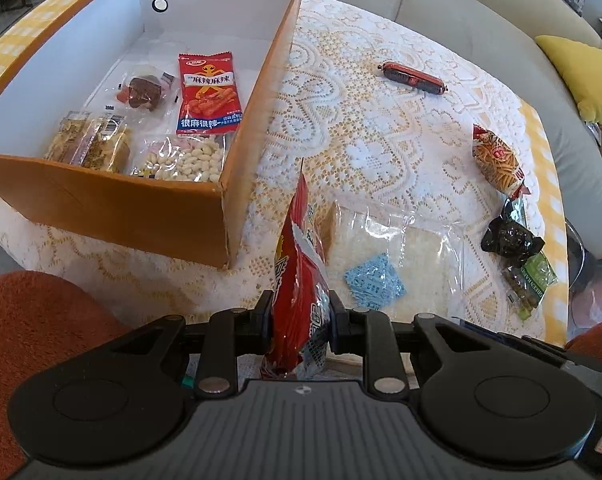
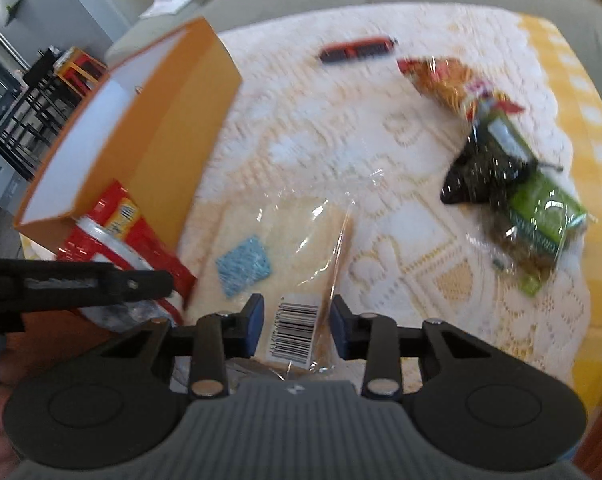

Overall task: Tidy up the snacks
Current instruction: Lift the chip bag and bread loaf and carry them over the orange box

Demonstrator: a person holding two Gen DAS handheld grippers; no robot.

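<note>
My left gripper [image 1: 300, 322] is shut on a red snack bag [image 1: 297, 272], held upright just right of the orange cardboard box [image 1: 109, 204]. The box holds several snacks, among them a red spicy-strip packet [image 1: 209, 94] and a bag of white peanuts [image 1: 189, 160]. My right gripper [image 2: 297, 326] is open, its blue pads either side of the barcode end of a clear bread bag [image 2: 297, 240] lying on the table; the bag also shows in the left wrist view [image 1: 397, 264]. The red bag [image 2: 121, 232] and left gripper show at the left of the right wrist view.
On the lace tablecloth [image 1: 361, 140] lie a red sausage [image 1: 415, 78], an orange noodle-snack bag [image 1: 497, 160], a dark packet [image 1: 511, 238] and a green packet [image 1: 533, 284]. A grey sofa with a yellow cushion [image 1: 585, 76] stands behind the table. An orange chair [image 1: 33, 320] is at near left.
</note>
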